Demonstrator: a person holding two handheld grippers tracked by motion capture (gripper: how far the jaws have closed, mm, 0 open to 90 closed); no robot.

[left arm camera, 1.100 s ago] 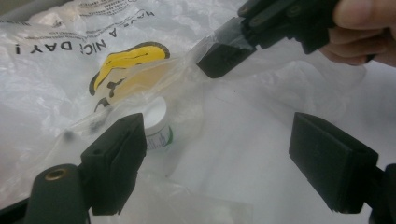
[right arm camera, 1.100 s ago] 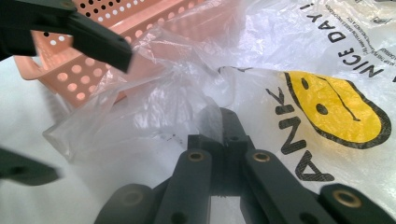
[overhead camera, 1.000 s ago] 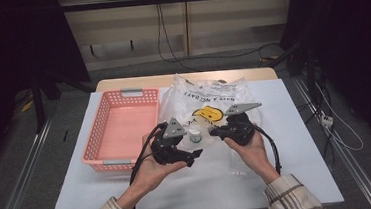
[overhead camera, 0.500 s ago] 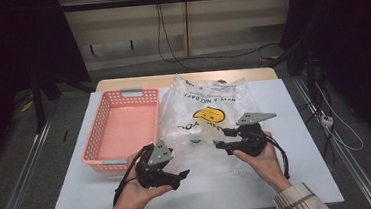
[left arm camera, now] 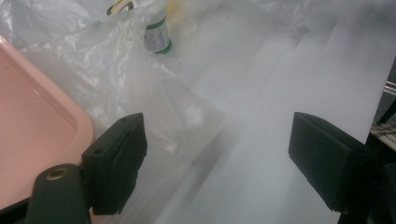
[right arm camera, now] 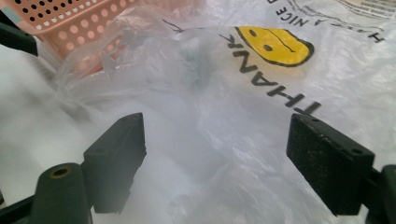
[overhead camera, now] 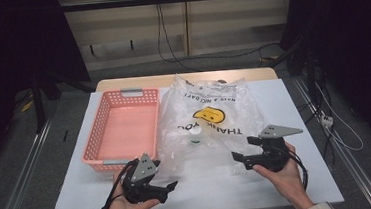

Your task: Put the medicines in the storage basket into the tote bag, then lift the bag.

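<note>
clear plastic bag (overhead camera: 210, 127) lies flat on the white counter (overhead camera: 309, 175) just beside the pink basket (overhead camera: 125, 127), a small green-capped bottle (left arm camera: 156, 35) inside it. left gripper (overhead camera: 167, 188) and right gripper (overhead camera: 240, 156) flank its near edge, jaws spread wide and empty, likely poised to grasp it.

You've got bare white table (overhead camera: 280, 182) along the near edge, open between your two hands. Straight ahead the crumpled clear plastic bag (overhead camera: 215, 127) takes up the middle, and its loose edge spills right up against the pink basket (overhead camera: 100, 136) on the left, so no clean gap there. A small green-labelled bottle (left arm camera: 156, 37) sits inside the bag. Right of the bag there's a clear strip of table.
</note>
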